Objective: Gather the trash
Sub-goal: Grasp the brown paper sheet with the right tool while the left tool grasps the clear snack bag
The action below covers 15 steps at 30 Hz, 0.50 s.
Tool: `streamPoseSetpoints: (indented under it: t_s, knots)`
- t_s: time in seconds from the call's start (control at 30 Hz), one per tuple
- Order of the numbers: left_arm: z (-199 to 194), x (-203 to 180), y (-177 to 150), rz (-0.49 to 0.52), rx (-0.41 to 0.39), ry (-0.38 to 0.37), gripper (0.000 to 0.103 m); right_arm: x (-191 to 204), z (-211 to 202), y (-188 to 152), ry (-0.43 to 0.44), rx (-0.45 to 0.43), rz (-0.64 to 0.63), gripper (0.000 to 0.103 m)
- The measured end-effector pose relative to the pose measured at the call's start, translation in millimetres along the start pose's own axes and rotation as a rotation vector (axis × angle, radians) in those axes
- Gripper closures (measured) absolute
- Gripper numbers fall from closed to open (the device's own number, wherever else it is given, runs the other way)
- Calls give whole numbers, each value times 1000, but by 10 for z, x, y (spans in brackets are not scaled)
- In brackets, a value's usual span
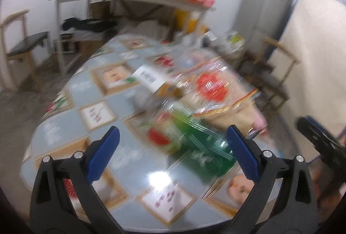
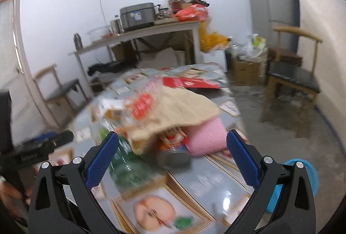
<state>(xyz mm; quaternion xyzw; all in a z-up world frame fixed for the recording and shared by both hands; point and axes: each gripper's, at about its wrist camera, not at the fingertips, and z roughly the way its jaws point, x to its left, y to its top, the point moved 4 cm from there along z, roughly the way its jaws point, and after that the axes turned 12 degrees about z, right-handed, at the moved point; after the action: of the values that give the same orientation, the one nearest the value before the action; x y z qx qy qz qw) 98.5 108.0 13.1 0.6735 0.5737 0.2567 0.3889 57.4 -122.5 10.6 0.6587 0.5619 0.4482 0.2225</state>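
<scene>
Tool [image 2: 172, 153] on right spread wide, empty: lower squarely over can [image 2: 174, 157], clear of cloth [image 2: 179, 108], then close.

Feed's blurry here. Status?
Left gripper open, empty. Right gripper open, empty. Trash pile on table ahead, untouched. Nothing blocking.

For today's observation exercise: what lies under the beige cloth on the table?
Under the beige cloth a tin can pokes out beside a pink cloth and a green bottle. Anything deeper is covered.
</scene>
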Motion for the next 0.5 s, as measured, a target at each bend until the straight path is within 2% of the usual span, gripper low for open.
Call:
streamPoseSetpoints:
  t_s: [0.1,0.23,0.27,0.33,0.37,0.43,0.5]
  knots:
    - [117,43,105,-6,-23,-77,8,18,254,245,110,59,65,6]
    - [314,-22,193,0,-20,-196,8,16,727,443,230,217,137,20]
    - [371,-76,234,23,-20,-236,8,9,843,474,234,248,156,23]
    - [446,-200,261,96,-15,-264,9,-23,993,531,258,292,205,29]
    - [478,-256,262,131,-11,-263,12,-50,1058,534,265,308,232,30]
    - [583,-460,312,264,3,-239,23,-131,1125,547,287,325,294,33]
    - [682,-622,337,366,24,-207,40,-252,1159,557,277,318,329,33]
